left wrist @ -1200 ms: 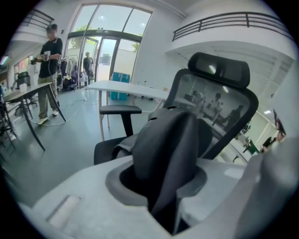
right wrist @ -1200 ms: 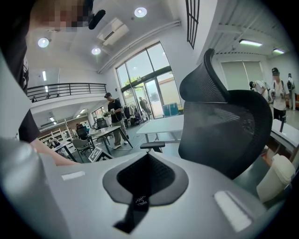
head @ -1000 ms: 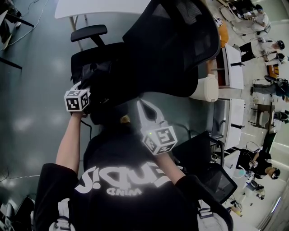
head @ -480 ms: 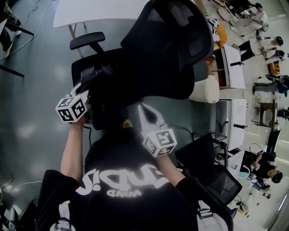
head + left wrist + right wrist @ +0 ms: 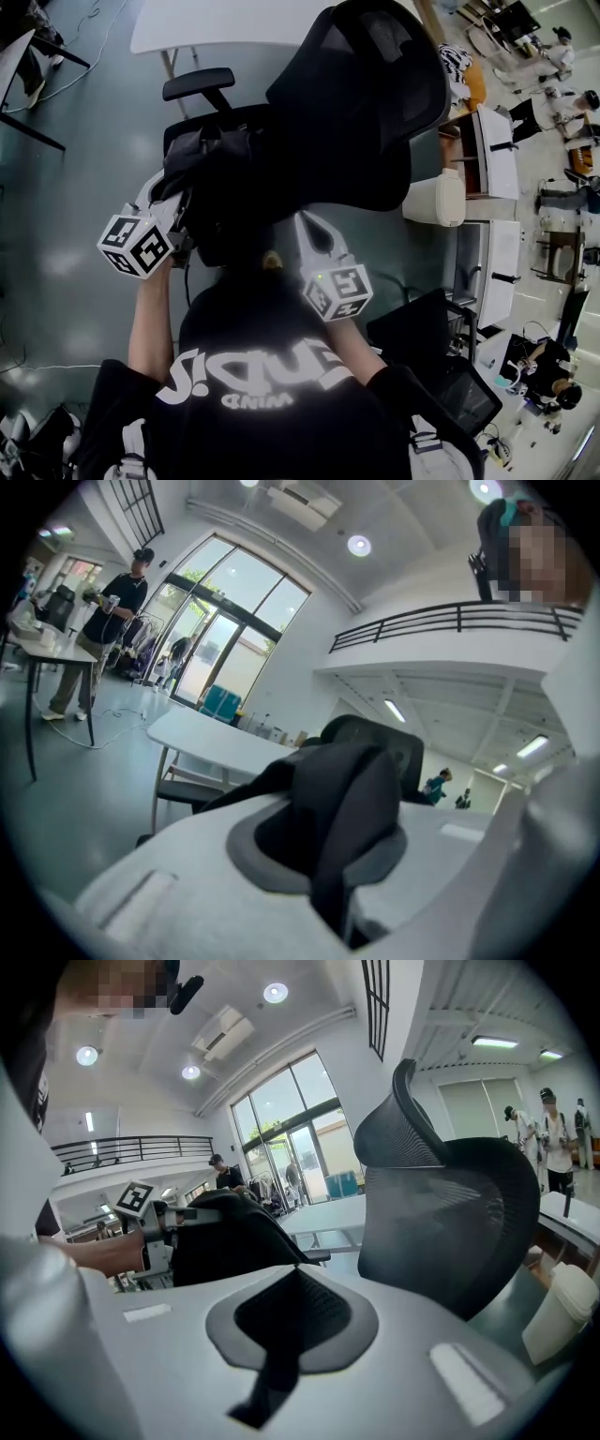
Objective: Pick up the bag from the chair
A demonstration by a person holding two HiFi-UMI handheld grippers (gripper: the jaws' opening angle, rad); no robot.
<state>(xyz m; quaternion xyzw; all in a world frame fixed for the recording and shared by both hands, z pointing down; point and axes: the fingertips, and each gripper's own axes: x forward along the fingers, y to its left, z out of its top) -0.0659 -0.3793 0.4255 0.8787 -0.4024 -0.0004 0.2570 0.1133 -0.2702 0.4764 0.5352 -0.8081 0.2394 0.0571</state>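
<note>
Jaws of the left gripper (image 5: 173,192) pinch the bag's (image 5: 211,155) black fabric at the chair's (image 5: 375,103) seat, near its left armrest (image 5: 197,82). The right gripper (image 5: 309,230) hangs nearer, jaws together, empty. A steady, straight-up lift with fabric deep in the pinch looks best. Bag contents are hidden.
</note>
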